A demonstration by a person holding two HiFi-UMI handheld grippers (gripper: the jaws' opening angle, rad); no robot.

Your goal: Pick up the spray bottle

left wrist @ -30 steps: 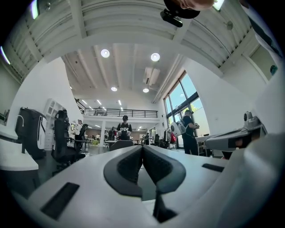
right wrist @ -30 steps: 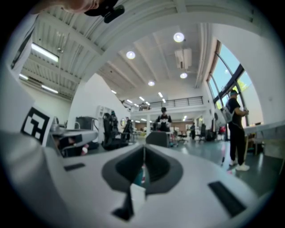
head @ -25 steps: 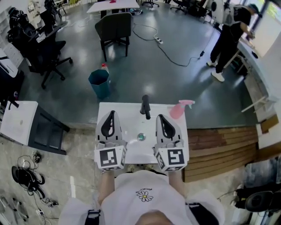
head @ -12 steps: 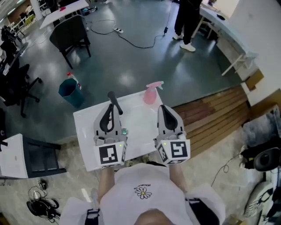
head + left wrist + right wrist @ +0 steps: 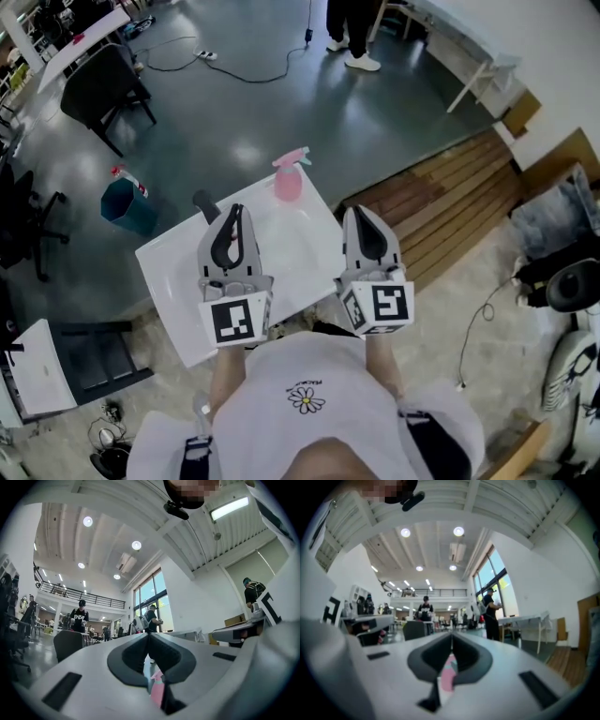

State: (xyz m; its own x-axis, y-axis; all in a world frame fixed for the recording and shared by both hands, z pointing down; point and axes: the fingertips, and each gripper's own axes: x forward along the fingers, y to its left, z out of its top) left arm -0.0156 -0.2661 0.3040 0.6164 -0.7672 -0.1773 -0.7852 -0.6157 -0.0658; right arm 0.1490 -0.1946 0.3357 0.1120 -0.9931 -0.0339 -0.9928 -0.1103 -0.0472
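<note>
Spray bottle: the pink plastic spray bottle [image 5: 288, 178] is standing upright at the far edge of the white rectangular table [image 5: 169, 281], apart from both tools.
Left tool: the left tool [image 5: 234, 214] is hovering over the table, its jaws pressing together and gripping nothing.
Right tool: the right tool [image 5: 360, 216] is hanging near the table's right edge, its jaws closed and empty.

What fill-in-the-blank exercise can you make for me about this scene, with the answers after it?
1. The spray bottle on the white table is ___ in colour.
2. The bottle stands ___ (upright or tipped over) near the table's far edge.
3. The left gripper and the right gripper both have their fingers ___ (open or shut), holding nothing.
4. The teal bin stands on the ___, beside the table.

Missing words: pink; upright; shut; floor
</note>
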